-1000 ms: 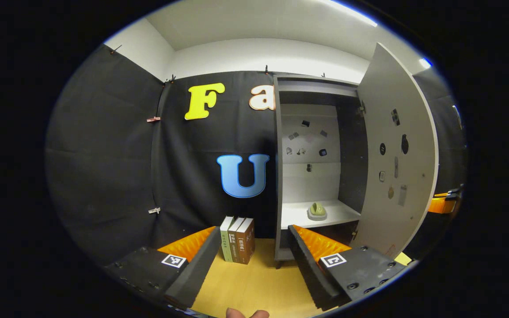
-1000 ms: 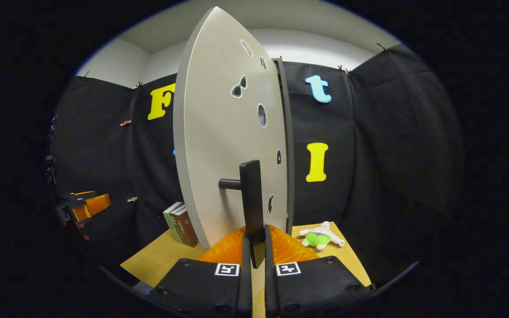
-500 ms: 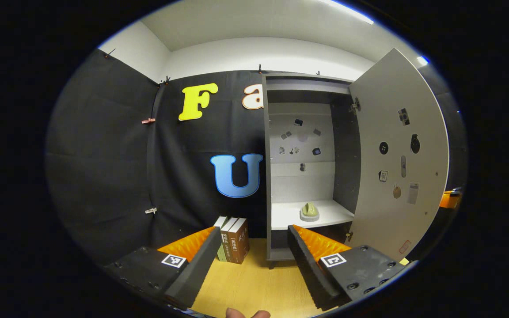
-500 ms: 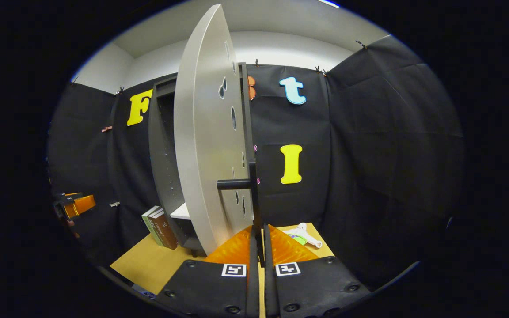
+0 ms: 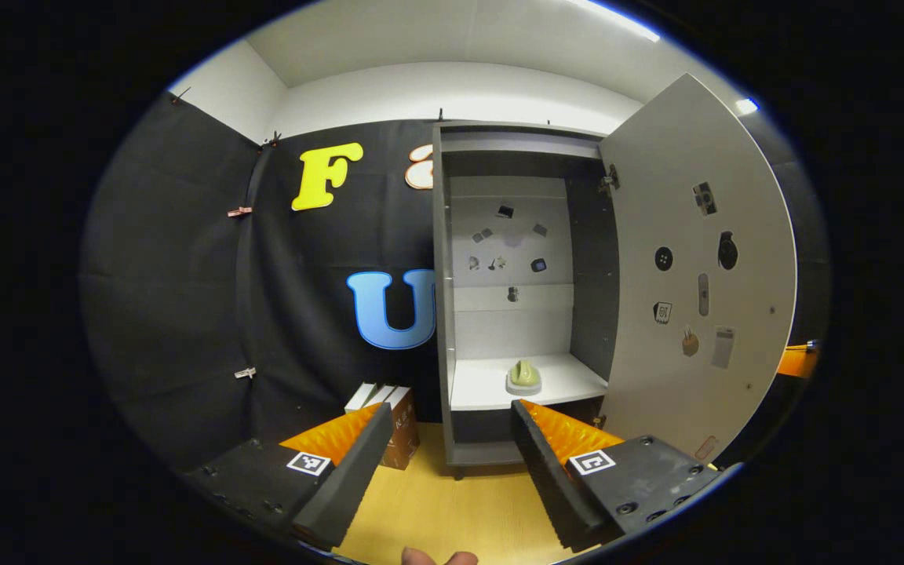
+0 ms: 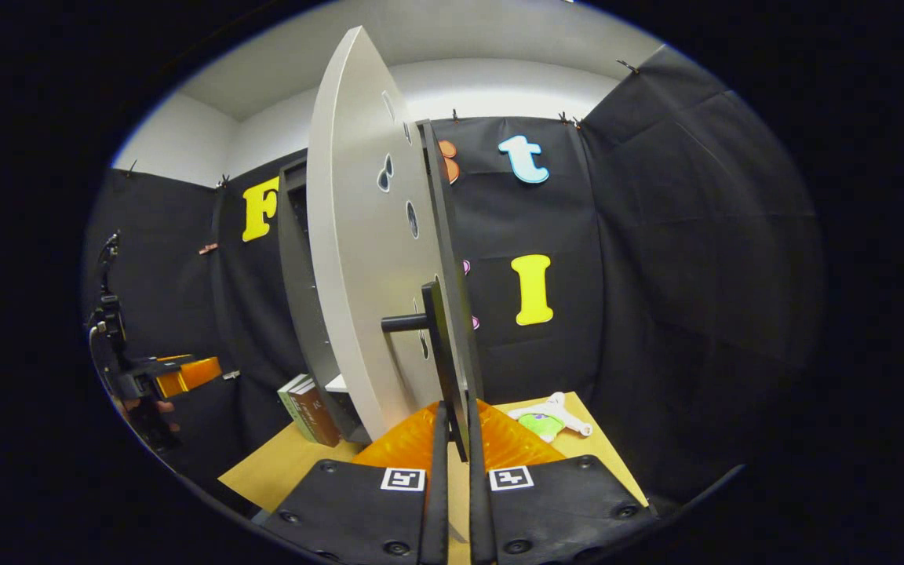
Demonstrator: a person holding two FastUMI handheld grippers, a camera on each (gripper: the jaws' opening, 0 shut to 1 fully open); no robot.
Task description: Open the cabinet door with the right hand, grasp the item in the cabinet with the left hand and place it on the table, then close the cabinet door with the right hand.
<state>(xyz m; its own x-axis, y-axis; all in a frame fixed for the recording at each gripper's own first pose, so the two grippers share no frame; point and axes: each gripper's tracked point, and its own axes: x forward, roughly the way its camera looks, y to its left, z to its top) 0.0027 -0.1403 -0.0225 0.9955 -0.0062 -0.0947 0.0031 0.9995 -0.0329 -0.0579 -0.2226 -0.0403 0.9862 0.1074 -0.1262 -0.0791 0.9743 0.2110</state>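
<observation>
The cabinet door (image 5: pixel 695 267) is standing wide open, its free edge turning away from the cabinet (image 5: pixel 442 314). The right gripper (image 6: pixel 453 439) is pinching the door handle (image 6: pixel 442 361) between both fingers. The small green item (image 5: pixel 523 377) is sitting on the white shelf (image 5: pixel 491 388), apart from both side walls. The left gripper (image 5: pixel 452 439) is hovering above the table (image 5: pixel 452 510) with its fingers spread, facing the opening. The books (image 5: pixel 389 416) are standing just beside the cabinet's left edge.

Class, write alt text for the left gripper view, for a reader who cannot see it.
An open left gripper faces a grey cabinet whose door is swung wide to the right. A small green item sits on the cabinet's white shelf, with books standing on the wooden table beside the cabinet.
</observation>
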